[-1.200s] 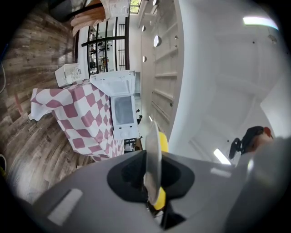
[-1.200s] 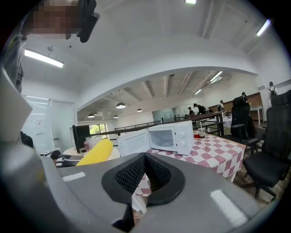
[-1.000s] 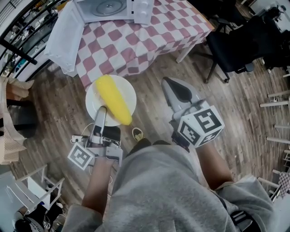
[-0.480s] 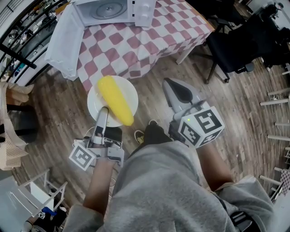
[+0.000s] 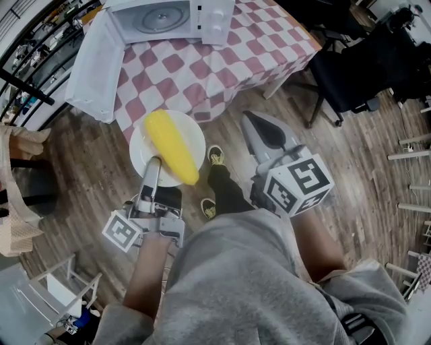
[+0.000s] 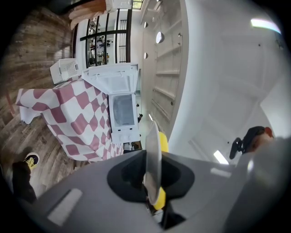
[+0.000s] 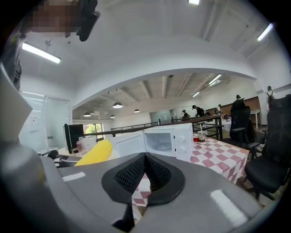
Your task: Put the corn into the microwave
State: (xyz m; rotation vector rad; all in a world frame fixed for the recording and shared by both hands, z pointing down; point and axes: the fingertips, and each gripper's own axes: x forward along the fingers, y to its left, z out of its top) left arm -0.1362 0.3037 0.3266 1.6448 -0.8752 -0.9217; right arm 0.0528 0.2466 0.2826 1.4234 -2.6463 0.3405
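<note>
A yellow corn cob (image 5: 172, 145) lies on a white plate (image 5: 143, 156), carried above the wooden floor just in front of the table. My left gripper (image 5: 153, 166) is shut on the plate's near rim. In the left gripper view the plate (image 6: 153, 150) stands edge-on between the jaws, with the corn (image 6: 163, 144) behind it. My right gripper (image 5: 252, 122) is shut and empty, to the right of the plate. The white microwave (image 5: 168, 15) stands on the checked table (image 5: 202, 64) with its door (image 5: 94, 64) swung open to the left. The right gripper view shows the corn (image 7: 94, 154) and the microwave (image 7: 166, 141).
A black office chair (image 5: 347, 71) stands right of the table. The person's shoes (image 5: 217, 156) are on the floor between the grippers. A wooden chair (image 5: 17, 182) is at the left and a white stool (image 5: 60, 286) at the lower left.
Both grippers and the plate with the corn have come nearer the table. A foot has stepped forward, and more of the microwave shows at the top.
</note>
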